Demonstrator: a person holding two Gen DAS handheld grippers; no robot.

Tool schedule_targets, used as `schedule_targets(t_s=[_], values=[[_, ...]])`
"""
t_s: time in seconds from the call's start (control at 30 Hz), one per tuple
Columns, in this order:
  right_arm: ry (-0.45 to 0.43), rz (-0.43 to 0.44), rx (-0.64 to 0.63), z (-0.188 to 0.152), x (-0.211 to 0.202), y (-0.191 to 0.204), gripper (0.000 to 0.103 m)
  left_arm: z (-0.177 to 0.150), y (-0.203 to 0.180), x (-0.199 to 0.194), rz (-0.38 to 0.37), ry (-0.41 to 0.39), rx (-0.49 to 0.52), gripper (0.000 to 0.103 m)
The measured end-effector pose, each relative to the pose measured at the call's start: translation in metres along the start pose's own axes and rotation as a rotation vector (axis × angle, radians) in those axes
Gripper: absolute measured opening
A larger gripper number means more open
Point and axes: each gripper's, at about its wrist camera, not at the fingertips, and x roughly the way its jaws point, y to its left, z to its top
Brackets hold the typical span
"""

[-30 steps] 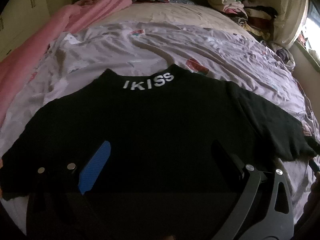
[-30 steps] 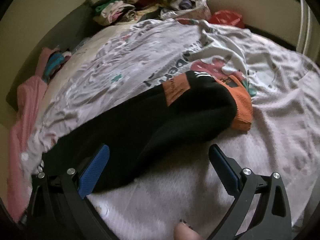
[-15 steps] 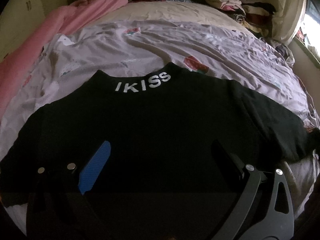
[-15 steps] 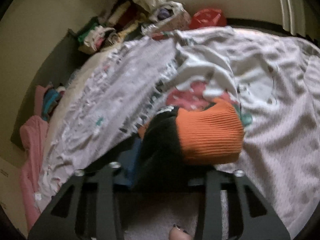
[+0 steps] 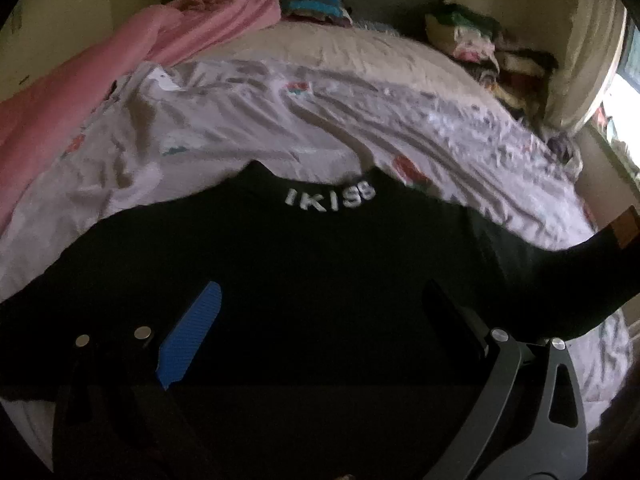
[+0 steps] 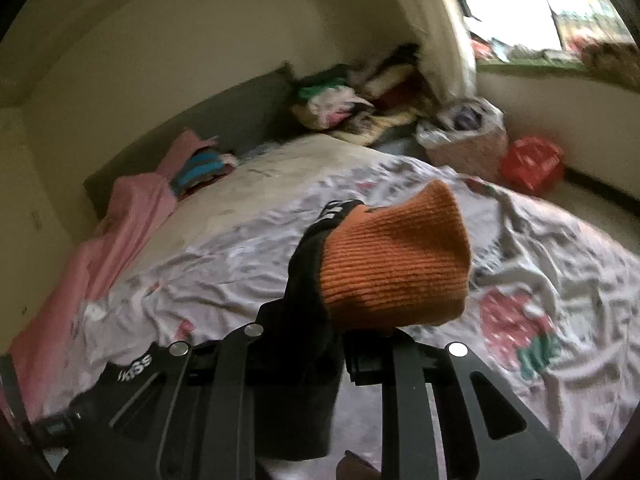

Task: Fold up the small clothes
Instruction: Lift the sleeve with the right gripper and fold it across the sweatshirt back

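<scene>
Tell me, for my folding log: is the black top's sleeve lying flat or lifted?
Lifted. The right gripper, closing, pinches the sleeve and its orange cuff stands clear above the bedsheet.

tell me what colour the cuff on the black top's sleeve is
Orange ribbed cuff, clearest in the right wrist view.

A bedroom with cream walls (image 6: pixel 168 60), daylight entering through a window (image 6: pixel 532 4) at the far right corner beside a pale curtain (image 6: pixel 444 36). The bed carries a crumpled lilac printed sheet (image 5: pixel 248 120) over a beige mattress cover (image 5: pixel 340 52), against a dark headboard (image 6: pixel 240 108). A pink blanket (image 5: pixel 80 92) lies along 1 edge; heaped clothes (image 6: pixel 360 92) fill the corner, near a red bag (image 6: pixel 532 164).
</scene>
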Motion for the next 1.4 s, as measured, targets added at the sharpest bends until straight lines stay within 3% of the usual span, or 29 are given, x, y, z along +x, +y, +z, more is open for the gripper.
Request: schedule_targets(t_s=[0.27,0.77,0.93,1.1,1.17,1.23,1.4], values=[[0.031,0.099,-0.193,-0.015,0.004,0.076,0.018,0.01,0.047,-0.021,-0.021,-0.025,-0.129,0.095],[0.125,0.223,-0.481,-0.095,0.024,0.203,0.018,0.001,0.111,-0.02,-0.154,-0.019,-0.329,0.095],[0.159,0.243,-0.594,-0.13,0.034,0.235,0.019,-0.006,0.131,-0.015,-0.223,-0.018,-0.401,0.095],[0.206,0.28,-0.675,-0.164,0.038,0.259,0.02,-0.012,0.144,-0.005,-0.341,-0.006,-0.452,0.095],[0.225,0.308,-0.702,-0.176,0.035,0.265,0.028,-0.014,0.145,-0.002,-0.355,0.001,-0.458,0.095],[0.241,0.342,-0.717,-0.183,0.029,0.267,0.054,-0.017,0.143,0.002,-0.38,0.012,-0.46,0.095],[0.28,0.45,-0.74,-0.196,0.003,0.267,0.076,-0.024,0.136,0.009,-0.417,0.039,-0.446,0.095]])
